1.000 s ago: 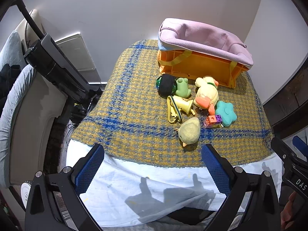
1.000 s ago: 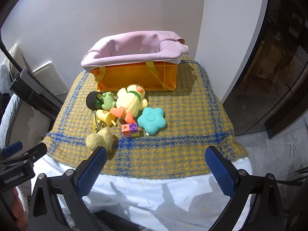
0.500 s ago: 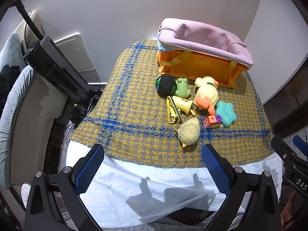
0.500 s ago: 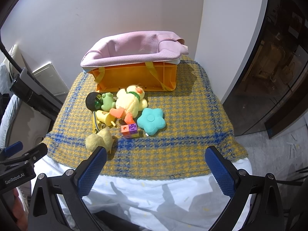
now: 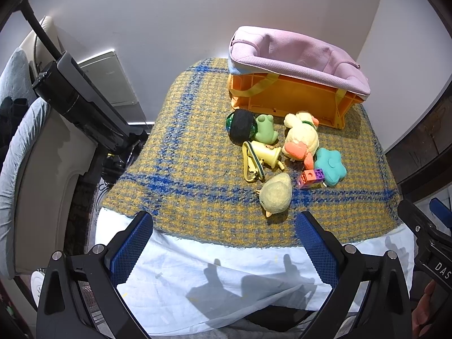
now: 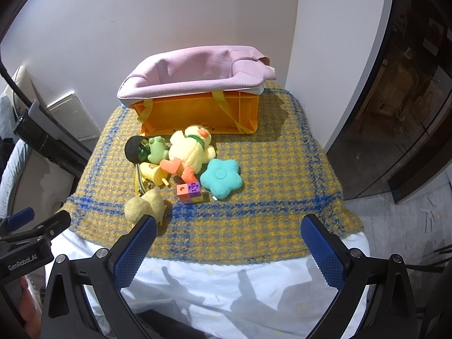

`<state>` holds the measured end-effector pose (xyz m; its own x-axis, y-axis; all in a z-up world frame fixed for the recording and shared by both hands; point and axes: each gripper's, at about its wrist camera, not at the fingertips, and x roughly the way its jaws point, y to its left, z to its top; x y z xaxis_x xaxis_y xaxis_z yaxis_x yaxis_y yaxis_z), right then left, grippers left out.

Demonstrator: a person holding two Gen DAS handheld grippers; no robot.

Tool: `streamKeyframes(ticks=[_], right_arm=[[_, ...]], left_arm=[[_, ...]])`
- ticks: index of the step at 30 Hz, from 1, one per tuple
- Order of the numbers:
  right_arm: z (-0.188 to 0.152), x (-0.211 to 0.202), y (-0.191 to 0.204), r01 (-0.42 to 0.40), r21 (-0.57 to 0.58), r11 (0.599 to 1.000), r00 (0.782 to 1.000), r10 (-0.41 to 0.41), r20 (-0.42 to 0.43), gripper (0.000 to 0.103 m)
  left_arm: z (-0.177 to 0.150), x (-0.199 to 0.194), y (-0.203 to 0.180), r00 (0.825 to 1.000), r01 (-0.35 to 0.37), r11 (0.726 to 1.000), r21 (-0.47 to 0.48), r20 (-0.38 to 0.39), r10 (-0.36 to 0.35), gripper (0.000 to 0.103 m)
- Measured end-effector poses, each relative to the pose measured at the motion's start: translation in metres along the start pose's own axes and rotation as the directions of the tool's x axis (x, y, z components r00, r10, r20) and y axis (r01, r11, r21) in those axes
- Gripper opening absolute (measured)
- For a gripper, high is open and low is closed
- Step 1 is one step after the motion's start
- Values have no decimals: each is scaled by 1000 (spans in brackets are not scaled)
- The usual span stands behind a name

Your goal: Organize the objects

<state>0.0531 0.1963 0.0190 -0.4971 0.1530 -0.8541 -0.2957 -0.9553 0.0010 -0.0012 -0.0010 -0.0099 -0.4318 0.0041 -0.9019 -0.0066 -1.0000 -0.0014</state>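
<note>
Upper centre of both views: an orange crate (image 6: 197,113) lined with a pink fabric bag (image 6: 195,70) stands at the far end of the yellow-and-blue checked cloth (image 6: 268,169)
Toy cluster: just in front of the crate, middle of the frame in the right wrist view, right of middle in the left wrist view
Plush duck (image 6: 190,148): yellow with orange feet, lying against the crate's front
Green frog (image 6: 156,149): just left of the duck, touching a black ball (image 6: 134,149)
Yellow bell toy (image 5: 264,152): below the frog, on its side, with a yellow strap (image 5: 251,165) beside it
Teal star cushion (image 6: 221,178): lower right of the duck
Pink and purple block (image 6: 189,192): touching the star's left edge
Pale yellow chick plush (image 5: 275,193): nearest the cloth's front edge
Left gripper (image 5: 224,248): bottom of its frame, blue pads wide apart, nothing between them
Right gripper (image 6: 228,251): bottom of its frame, spread wide, holding nothing; its left pad overlaps the chick in view
White sheet (image 6: 226,282): under the cloth, bottom of the frame
</note>
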Motion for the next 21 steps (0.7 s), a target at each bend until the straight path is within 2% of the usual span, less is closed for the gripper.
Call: streamKeyframes(ticks=[10, 15, 21], right_arm=[[2, 7, -7, 14, 7, 1000, 1000, -14, 10, 102], [4, 21, -14, 22, 17, 1000, 999, -22, 25, 102], [1, 42, -20, 34, 20, 999, 999, -34, 19, 102]], left_arm=[[6, 12, -5, 999, 32, 999, 5, 3, -32, 103], [15, 28, -20, 998, 56, 997, 58, 25, -58, 103], [17, 56, -40, 998, 65, 991, 118, 7, -67, 103]])
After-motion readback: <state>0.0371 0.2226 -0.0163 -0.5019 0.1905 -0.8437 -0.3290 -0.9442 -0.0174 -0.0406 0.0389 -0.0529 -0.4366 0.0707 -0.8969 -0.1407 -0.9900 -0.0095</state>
